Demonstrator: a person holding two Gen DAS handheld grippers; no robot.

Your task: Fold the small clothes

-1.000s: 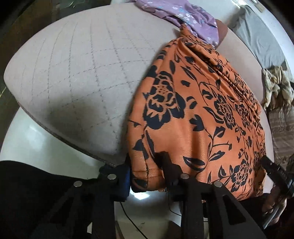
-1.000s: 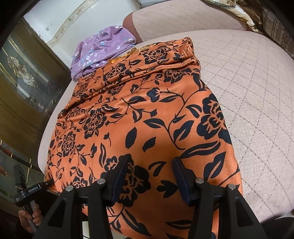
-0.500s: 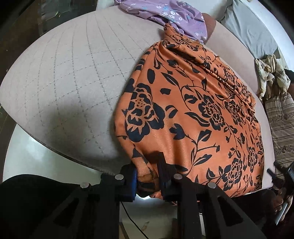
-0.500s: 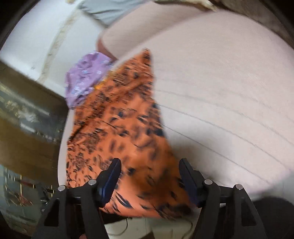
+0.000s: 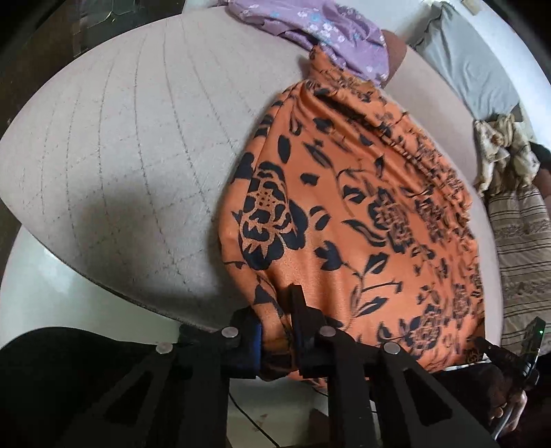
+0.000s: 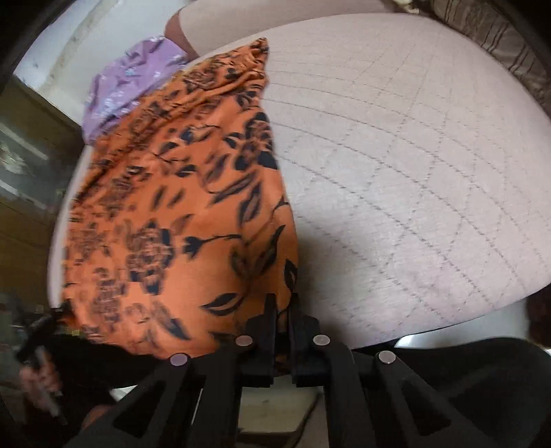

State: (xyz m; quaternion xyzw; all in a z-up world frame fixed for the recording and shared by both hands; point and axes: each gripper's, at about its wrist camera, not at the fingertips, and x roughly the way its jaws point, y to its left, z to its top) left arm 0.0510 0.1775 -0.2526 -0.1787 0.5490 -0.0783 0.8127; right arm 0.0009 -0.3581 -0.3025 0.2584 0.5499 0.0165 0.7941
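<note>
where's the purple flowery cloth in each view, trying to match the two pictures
Left wrist view: the purple cloth lies at the top centre, at the far end of the orange floral garment, part of it under that garment's far corner.
Right wrist view: the purple cloth is at the upper left, again past the garment's far end.
Shared landmark: the orange garment on the quilted cushion, with the purple cloth at its far end.

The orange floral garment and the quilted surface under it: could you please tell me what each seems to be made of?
Orange floral garment: probably a thin satiny or jersey knit; it shows a soft sheen and gathers into fine folds. Quilted surface: looks like matte padded fabric, stitched in a diamond grid.
</note>
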